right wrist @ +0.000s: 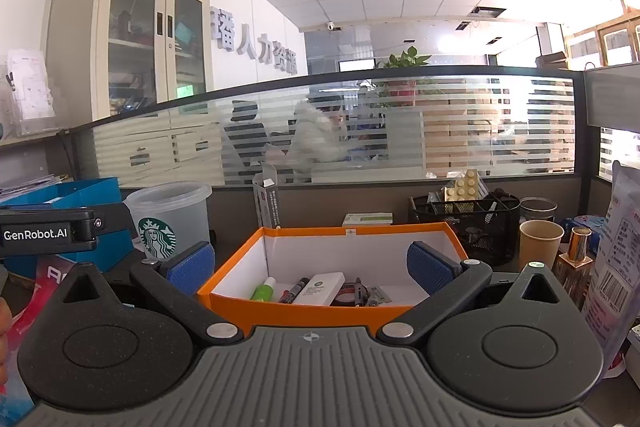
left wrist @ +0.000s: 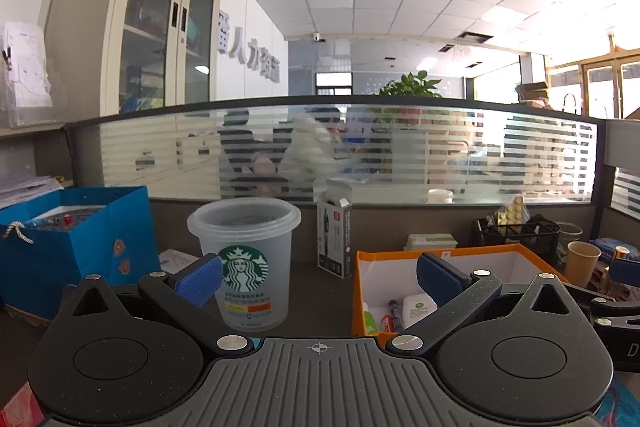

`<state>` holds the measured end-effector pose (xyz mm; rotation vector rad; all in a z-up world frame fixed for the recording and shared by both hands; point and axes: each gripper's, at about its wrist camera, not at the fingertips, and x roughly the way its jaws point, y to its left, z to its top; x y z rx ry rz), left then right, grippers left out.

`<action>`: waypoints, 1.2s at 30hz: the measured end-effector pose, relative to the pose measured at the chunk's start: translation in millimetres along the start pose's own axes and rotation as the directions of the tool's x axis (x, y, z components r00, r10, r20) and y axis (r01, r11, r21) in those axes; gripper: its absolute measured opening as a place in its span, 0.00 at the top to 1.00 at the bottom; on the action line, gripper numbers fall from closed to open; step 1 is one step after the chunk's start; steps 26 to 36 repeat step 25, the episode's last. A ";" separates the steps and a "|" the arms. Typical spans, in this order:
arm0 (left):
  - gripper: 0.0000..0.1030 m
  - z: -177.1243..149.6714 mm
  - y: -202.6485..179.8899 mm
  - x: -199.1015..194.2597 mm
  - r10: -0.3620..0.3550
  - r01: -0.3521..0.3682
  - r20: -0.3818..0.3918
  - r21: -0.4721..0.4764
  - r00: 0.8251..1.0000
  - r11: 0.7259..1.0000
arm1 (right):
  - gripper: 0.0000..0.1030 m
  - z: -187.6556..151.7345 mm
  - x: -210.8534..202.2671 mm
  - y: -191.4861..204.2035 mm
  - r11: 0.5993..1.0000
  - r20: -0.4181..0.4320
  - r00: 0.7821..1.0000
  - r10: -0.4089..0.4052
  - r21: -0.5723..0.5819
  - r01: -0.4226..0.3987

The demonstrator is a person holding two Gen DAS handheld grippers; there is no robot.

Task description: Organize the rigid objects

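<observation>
**2 spread grippers over a cluttered desk**

2 hand-held grippers hang above the desk, each with its blue-padded fingers wide apart and nothing between them. The left gripper [left wrist: 319,281] faces a translucent plastic tumbler with a green mermaid logo [left wrist: 245,263], which stands upright just beyond its left finger pad [left wrist: 199,279]. To the right of the tumbler sits an open orange-rimmed cardboard box with white inner walls [left wrist: 440,254].

The right gripper [right wrist: 311,265] is centred on that same orange box [right wrist: 352,230]. Inside, on the box floor, lie a small green-and-white bottle [right wrist: 264,288], a dark marker pen [right wrist: 296,289], a flat white rectangular pack [right wrist: 324,287], a roll of dark tape [right wrist: 347,291] and further pens beside it. All of these rest at the near end of the box.

Behind the box stands a tall black-and-white carton with its top flap open [right wrist: 267,201]. To the right are a black wire-mesh desk organiser [right wrist: 472,223], a brown paper cup [right wrist: 540,245] and a small copper-capped bottle [right wrist: 576,255]. A blue paper gift bag [left wrist: 76,239] stands left of the tumbler. A frosted-stripe glass partition [left wrist: 360,151] closes off the back of the desk.
</observation>
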<state>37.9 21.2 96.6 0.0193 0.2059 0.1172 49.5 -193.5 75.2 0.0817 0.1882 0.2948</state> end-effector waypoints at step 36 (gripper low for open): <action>0.00 -26.4 31.5 35.2 0.008 -0.011 -0.076 -0.032 0.997 0.999 | 0.00 -13.5 19.0 16.5 0.999 -0.068 0.997 -0.024 -0.034 0.022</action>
